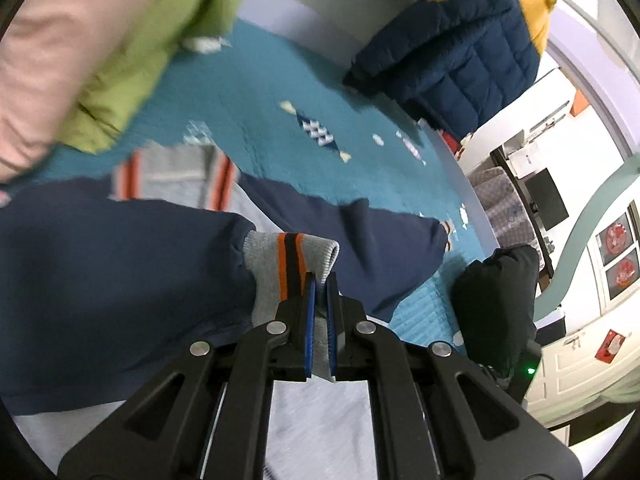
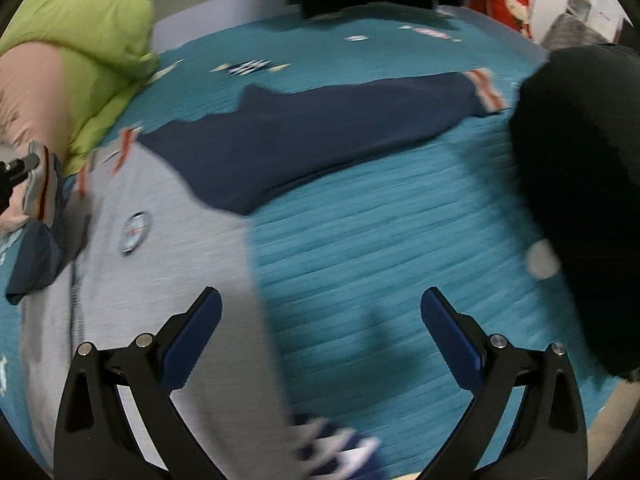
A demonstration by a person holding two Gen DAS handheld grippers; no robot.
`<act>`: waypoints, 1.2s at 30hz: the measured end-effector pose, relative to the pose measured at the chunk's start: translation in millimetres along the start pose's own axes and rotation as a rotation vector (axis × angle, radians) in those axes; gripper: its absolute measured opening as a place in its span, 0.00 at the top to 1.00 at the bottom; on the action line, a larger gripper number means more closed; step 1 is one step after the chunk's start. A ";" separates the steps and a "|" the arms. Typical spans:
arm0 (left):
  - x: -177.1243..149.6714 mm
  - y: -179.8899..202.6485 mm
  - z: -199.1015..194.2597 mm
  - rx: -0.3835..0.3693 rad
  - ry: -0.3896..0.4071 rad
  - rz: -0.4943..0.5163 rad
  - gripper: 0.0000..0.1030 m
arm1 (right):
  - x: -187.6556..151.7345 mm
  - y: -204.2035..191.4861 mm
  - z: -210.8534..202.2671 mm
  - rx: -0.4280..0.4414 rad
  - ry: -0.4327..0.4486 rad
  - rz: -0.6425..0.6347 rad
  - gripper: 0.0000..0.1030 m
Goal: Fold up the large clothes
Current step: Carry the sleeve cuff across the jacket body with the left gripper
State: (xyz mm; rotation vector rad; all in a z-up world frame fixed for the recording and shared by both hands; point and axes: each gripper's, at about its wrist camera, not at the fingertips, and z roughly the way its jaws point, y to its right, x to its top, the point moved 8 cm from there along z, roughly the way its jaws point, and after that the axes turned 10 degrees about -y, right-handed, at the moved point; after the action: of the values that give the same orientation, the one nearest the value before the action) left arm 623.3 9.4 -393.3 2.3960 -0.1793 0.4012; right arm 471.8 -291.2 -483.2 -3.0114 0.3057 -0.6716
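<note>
A grey jacket [image 2: 168, 280] with navy sleeves lies spread on a teal quilt [image 2: 380, 240]. My left gripper [image 1: 320, 280] is shut on the grey cuff [image 1: 292, 264] with orange and black stripes, at the end of the left navy sleeve [image 1: 120, 280], held over the grey body [image 1: 316, 424]. The other navy sleeve [image 2: 320, 128] lies stretched out to the right across the quilt. My right gripper [image 2: 320, 308] is open and empty, hovering over the jacket's right edge and the quilt. The left gripper and its cuff [image 2: 40, 184] show at the far left of the right wrist view.
A green and pink puffy garment [image 1: 100, 60] lies at the quilt's far left. A navy and yellow quilted jacket [image 1: 460, 52] sits at the far side. A black bundle [image 2: 580, 200] lies at the right edge. A doorway and furniture stand beyond the bed.
</note>
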 end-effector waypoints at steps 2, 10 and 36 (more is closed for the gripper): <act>-0.2 -1.9 22.5 -0.009 -0.022 -0.024 0.96 | 6.4 17.3 -4.6 -0.032 0.021 -0.013 0.07; 4.9 25.3 73.8 -0.070 -0.051 -0.022 0.96 | 54.3 44.9 -35.3 -0.141 0.139 -0.109 0.07; 14.9 60.8 128.5 0.007 -0.031 0.074 0.18 | 256.3 149.5 69.2 -0.185 -0.225 0.265 0.07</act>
State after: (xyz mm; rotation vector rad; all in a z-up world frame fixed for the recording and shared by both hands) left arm 653.6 -121.4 -442.5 2.4089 -0.2820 0.3990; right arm 701.2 -489.2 -451.5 -3.0916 0.7757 -0.2953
